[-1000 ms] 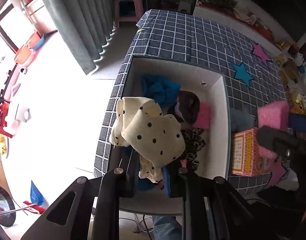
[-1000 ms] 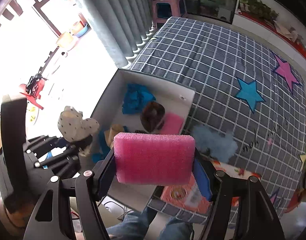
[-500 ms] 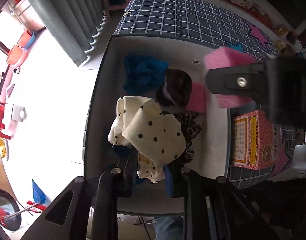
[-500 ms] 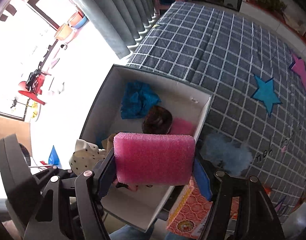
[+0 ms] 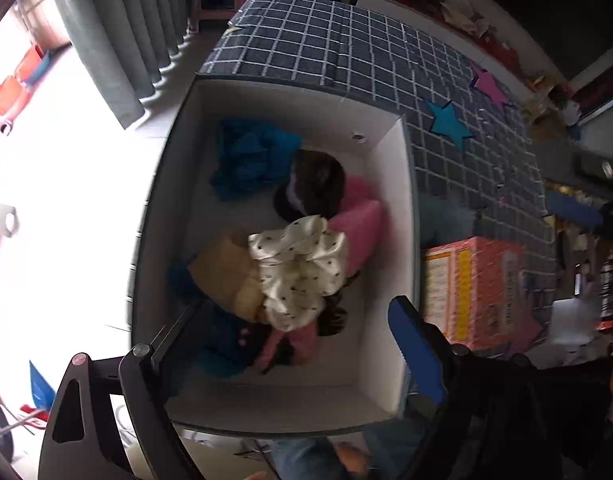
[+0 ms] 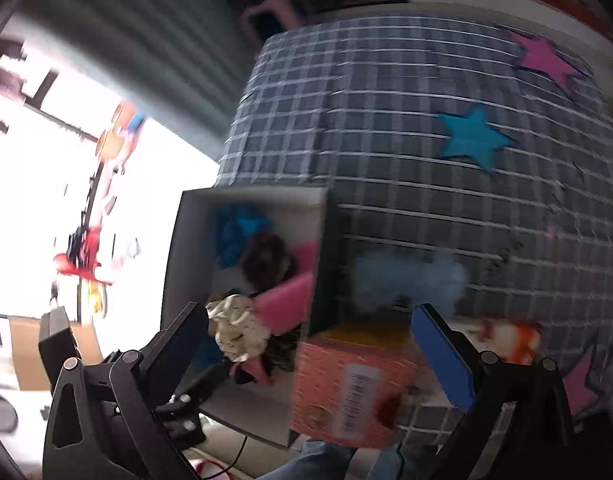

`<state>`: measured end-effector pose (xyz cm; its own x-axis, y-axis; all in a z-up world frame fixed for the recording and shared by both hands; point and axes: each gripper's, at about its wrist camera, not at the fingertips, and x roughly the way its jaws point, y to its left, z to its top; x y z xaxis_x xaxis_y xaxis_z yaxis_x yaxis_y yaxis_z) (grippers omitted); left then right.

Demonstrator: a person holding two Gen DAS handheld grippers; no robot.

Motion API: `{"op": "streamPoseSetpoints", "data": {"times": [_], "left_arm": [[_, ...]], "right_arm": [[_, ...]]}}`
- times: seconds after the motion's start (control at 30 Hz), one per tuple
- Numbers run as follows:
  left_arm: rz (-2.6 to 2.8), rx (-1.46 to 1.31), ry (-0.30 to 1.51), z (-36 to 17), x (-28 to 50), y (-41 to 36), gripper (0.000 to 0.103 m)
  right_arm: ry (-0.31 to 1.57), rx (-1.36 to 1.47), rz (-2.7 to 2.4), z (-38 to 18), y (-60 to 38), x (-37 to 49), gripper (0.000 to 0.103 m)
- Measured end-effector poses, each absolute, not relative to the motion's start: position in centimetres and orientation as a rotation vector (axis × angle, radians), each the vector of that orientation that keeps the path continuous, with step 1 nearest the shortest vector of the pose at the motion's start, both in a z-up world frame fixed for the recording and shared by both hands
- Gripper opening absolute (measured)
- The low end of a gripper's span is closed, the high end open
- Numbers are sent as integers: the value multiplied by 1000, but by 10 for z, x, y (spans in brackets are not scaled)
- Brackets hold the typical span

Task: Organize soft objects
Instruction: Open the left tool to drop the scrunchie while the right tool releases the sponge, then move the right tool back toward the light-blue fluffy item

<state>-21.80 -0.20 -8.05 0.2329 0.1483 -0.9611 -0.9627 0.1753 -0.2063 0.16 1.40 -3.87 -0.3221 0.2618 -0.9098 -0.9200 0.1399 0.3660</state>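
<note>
Two grippers hang over a bed (image 5: 346,52) spread with a checked cover bearing star patches, where a white box (image 5: 386,264) at its edge holds the soft things — a blue cloth (image 5: 246,156), a dark brown piece (image 5: 318,184), a pink sponge (image 5: 362,232) leaning at the right wall, and a cream polka-dot cloth (image 5: 302,268) lying on top of the heap. Beside the box stands an orange carton (image 5: 482,280), with what looks like a fluffy blue item (image 6: 406,276) just behind it, though that view is blurred. Both the left gripper (image 5: 290,344) and the right gripper (image 6: 310,344) have fingers opening wide — nothing between them.
</note>
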Motion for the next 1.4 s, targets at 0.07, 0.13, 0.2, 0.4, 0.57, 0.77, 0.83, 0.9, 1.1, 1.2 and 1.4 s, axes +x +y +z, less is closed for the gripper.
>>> {"op": "streamPoseSetpoints", "data": {"times": [0.07,0.13,0.2,0.4,0.57,0.77,0.83,0.9,1.1,1.2,1.4], "left_arm": [[981,-1104,972,-79,-216,1,91],[948,-1131,946,-77,-212,4,91],[937,-1140,938,-75,-208,6,91],[901,-1181,959,-77,-201,8,91],[868,-1197,983,-79,-193,4,91],[861,-1170,983,-69,-184,1,91],[862,-1169,972,-66,-183,1,91],[867,-1158,964,-61,-181,0,91],[854,-1135,975,-52,-170,-1,91],[831,-1112,981,-44,-159,-1,91],[788,-1056,1015,-31,-126,8,91]], "right_arm": [[1368,-649,1363,-34,2,23,103],[1371,-600,1305,-31,-10,44,103],[1380,-554,1241,-30,-22,65,103],[1419,-468,1109,-35,-52,112,103],[1444,-434,1054,-43,-77,133,103],[1490,-368,984,-53,-100,156,103],[1511,-341,958,-58,-107,163,103],[1523,-330,937,-63,-112,168,103],[1568,-310,898,-76,-120,177,103],[1579,-307,889,-81,-124,180,103],[1597,-288,872,-90,-128,192,103]]}}
